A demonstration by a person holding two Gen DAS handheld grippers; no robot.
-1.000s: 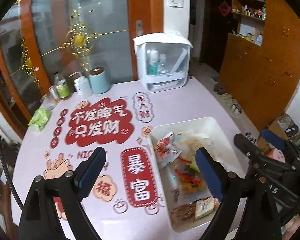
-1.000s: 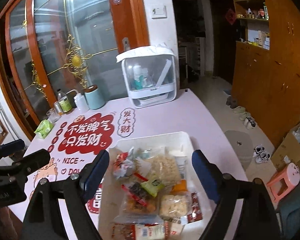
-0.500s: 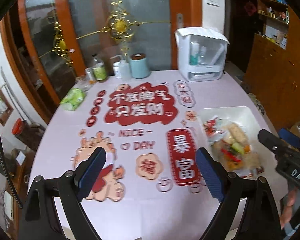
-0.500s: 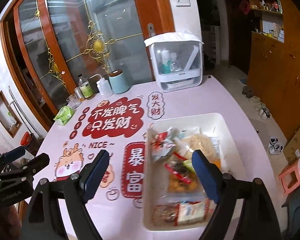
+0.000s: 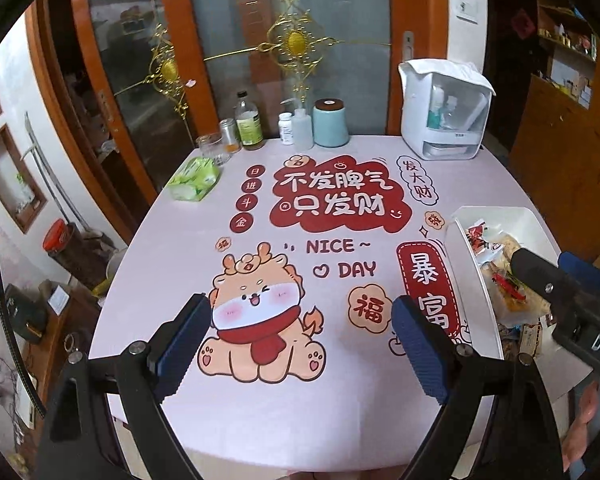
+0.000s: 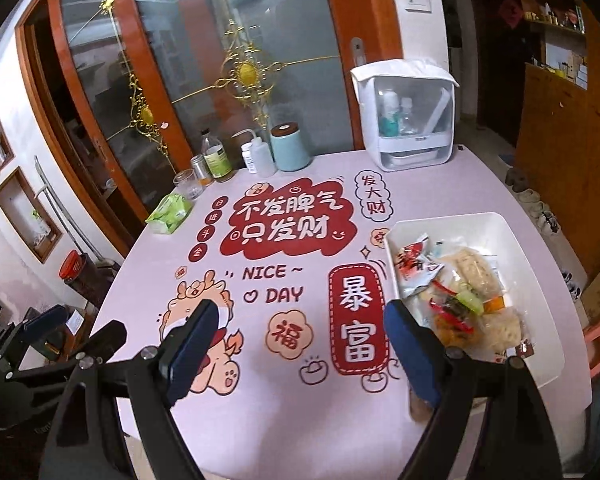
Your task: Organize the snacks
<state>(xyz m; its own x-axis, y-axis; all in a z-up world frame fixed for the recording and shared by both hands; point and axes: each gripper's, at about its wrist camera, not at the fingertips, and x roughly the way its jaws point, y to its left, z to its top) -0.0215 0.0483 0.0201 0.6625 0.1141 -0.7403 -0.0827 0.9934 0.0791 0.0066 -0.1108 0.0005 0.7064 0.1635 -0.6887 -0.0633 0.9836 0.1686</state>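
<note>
Pink printed tablecloth fills the near view, and above it the left gripper and right gripper both hang with jaws spread wide, nothing between them. Snack packets sit in a white bin on the table's right side; bottles and a white organizer line the far edge.

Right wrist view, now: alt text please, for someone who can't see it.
The right gripper hangs open and empty above a pink printed tablecloth, with a white bin of snack packets on the right. Bottles, a teal canister and a white organizer box line the far edge; the left gripper shows lower left.
</note>
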